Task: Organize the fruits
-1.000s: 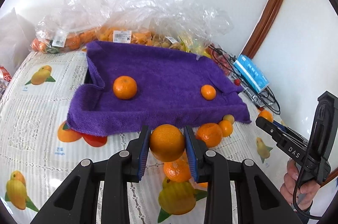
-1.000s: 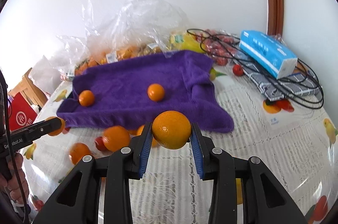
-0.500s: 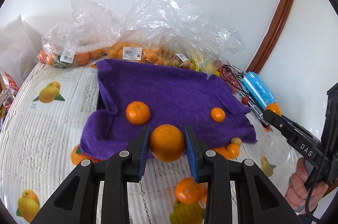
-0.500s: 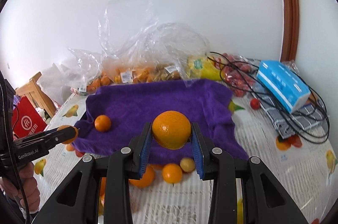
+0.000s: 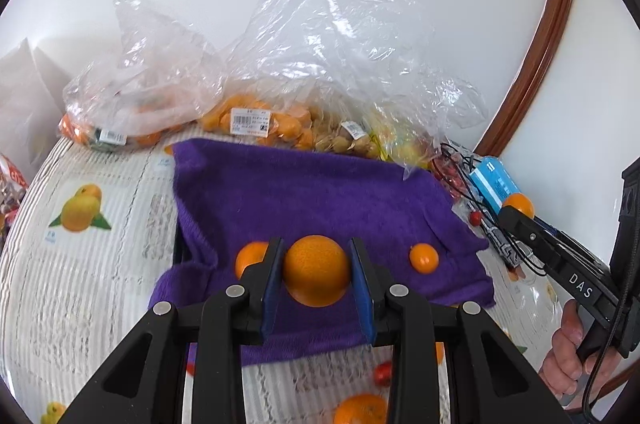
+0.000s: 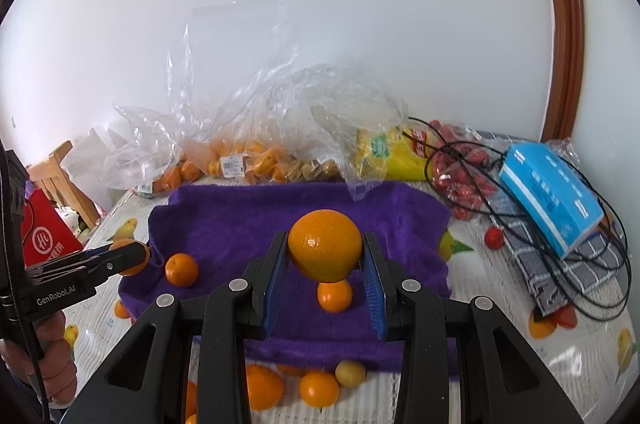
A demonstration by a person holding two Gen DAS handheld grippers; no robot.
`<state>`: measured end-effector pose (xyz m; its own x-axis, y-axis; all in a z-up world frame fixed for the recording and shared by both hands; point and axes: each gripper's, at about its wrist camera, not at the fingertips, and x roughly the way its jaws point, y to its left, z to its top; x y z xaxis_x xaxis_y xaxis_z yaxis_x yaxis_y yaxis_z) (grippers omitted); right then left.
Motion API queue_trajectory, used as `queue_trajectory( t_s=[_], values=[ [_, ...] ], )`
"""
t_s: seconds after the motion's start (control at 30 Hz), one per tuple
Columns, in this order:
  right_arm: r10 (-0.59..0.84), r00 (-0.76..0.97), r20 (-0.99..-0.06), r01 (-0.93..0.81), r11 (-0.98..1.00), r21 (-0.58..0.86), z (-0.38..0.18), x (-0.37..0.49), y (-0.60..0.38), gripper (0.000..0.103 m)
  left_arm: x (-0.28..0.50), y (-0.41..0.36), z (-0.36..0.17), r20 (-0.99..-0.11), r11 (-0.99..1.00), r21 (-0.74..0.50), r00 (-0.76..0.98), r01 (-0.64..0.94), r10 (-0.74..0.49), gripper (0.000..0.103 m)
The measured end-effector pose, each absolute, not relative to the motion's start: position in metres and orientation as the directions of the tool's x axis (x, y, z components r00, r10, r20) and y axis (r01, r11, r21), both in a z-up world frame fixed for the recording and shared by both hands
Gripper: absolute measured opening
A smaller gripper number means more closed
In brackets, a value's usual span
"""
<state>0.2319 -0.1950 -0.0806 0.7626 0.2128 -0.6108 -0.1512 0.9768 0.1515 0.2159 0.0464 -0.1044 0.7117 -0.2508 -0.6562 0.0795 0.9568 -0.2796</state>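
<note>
My left gripper (image 5: 317,276) is shut on an orange (image 5: 316,270) and holds it above the near part of the purple towel (image 5: 312,195). My right gripper (image 6: 325,266) is shut on another orange (image 6: 325,250), also held above the towel (image 6: 248,220). Two small oranges lie on the towel, one at its left (image 5: 250,258) (image 6: 182,270) and one at its right (image 5: 424,258) (image 6: 335,296). Several loose oranges (image 6: 318,388) lie on the tablecloth in front of the towel. The right gripper shows at the right of the left wrist view (image 5: 518,209), the left gripper at the left of the right wrist view (image 6: 130,256).
Clear plastic bags of fruit (image 5: 256,119) stand behind the towel against the wall. A blue tissue box (image 6: 552,199), black cables (image 6: 600,288), a checked cloth and small red fruits (image 6: 464,167) lie at the right. A red bag (image 6: 44,240) and a wooden chair stand at the left.
Both grippers, each still holding its orange, have risen and moved forward over the towel. The loose oranges on the tablecloth now sit lower in view.
</note>
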Motion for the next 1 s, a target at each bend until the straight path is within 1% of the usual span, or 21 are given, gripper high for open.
queue_trajectory(
  t_s=[0.13,0.27,0.5,1.0],
  values=[
    [0.214,0.759,-0.614,-0.153,0.977,0.151,-0.093,0.241,-0.198,0.036,0.225,0.042,-0.113,-0.654,0.954,-0.287,0.711,0.081,-0.258,0.03],
    [0.23,0.733,-0.64,-0.153,0.973,0.175,-0.115,0.25,-0.202,0.036,0.231,0.041,-0.13,-0.666,0.954,-0.29,0.7,0.077,-0.259,0.03],
    [0.169,0.703,-0.691,-0.109,0.986,0.13,-0.138,0.257,-0.206,0.036,0.241,0.045,-0.154,-0.693,0.947,-0.317,0.669,0.055,-0.27,0.03],
    [0.161,0.675,-0.72,-0.117,0.987,0.111,-0.151,0.259,-0.202,0.036,0.241,0.032,-0.161,-0.71,0.951,-0.298,0.648,0.079,-0.277,0.03]
  ],
)
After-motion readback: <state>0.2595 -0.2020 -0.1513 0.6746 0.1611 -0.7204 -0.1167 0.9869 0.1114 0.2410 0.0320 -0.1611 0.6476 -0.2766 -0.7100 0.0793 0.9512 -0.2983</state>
